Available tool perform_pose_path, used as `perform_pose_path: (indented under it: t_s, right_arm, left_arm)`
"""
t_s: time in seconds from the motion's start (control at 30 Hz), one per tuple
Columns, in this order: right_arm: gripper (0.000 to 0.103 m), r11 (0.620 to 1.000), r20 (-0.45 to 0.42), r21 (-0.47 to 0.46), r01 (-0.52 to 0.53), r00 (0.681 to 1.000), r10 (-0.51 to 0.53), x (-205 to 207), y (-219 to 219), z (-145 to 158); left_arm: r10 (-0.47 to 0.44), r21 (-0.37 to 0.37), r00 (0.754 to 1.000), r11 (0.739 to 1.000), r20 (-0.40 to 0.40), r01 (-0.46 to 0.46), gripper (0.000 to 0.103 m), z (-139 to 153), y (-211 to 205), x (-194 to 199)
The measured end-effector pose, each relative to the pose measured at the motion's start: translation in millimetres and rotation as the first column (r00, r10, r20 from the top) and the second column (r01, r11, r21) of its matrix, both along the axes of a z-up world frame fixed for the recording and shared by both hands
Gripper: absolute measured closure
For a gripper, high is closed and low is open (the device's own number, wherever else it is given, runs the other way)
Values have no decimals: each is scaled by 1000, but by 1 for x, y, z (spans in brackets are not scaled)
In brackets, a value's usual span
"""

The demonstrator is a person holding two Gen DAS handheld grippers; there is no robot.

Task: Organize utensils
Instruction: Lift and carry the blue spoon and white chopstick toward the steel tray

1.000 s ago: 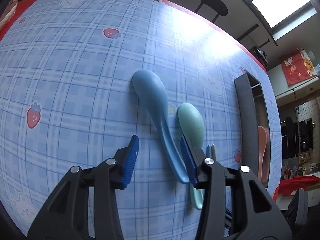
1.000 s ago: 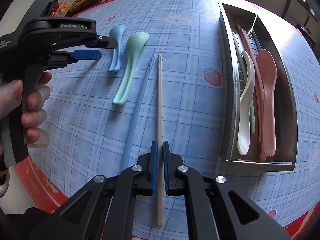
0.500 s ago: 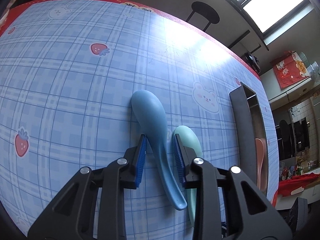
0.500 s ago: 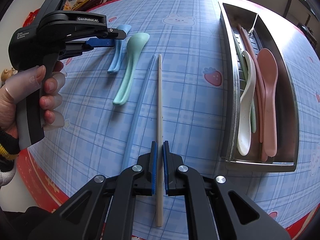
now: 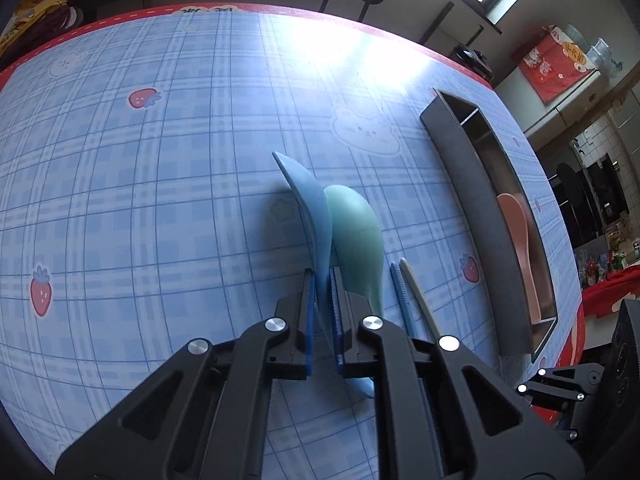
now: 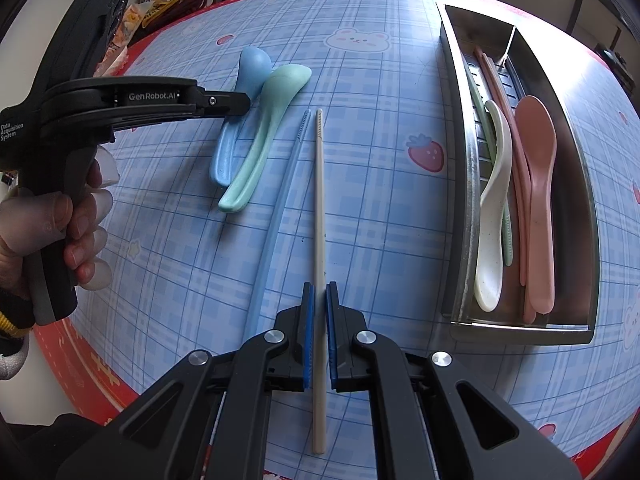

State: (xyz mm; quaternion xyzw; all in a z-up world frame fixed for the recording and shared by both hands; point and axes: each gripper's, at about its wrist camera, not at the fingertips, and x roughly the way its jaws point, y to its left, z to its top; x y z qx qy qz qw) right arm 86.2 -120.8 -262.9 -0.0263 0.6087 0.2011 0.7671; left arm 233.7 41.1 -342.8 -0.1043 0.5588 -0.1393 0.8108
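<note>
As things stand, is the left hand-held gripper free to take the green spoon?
Probably not: the left hand-held gripper is shut on the blue spoon, which leans against the green spoon beside it.

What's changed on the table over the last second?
The left gripper moved in over the blue spoon and its jaws closed on the handle; the spoon has rolled onto its edge against the green spoon. The right gripper stayed shut on the beige chopstick; the blue chopstick and tray are unchanged.
</note>
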Motion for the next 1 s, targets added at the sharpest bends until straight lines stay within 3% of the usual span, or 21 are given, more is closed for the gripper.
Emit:
perform_pose_path:
  t_s: [0.57, 0.67, 0.87, 1.0]
  right_arm:
    - [96, 1000, -8, 20, 9, 1000, -9, 1, -2, -1]
    - [96, 999, -6, 31, 13, 1000, -13, 0, -5, 0]
    - [97, 998, -12, 61, 34, 999, -34, -2, -8, 0]
    - [97, 985, -30, 147, 88, 996, -85, 0, -23, 5]
  left_arm:
    - [-177, 119, 984, 977, -33, 179, 91, -2, -9, -52]
    - [-154, 115, 988, 981, -21, 155, 91, -3, -7, -66]
    - [-55, 35, 998, 998, -21, 56, 92, -6, 7, -75]
    - [24, -43, 999, 999, -47, -26, 92, -6, 25, -87]
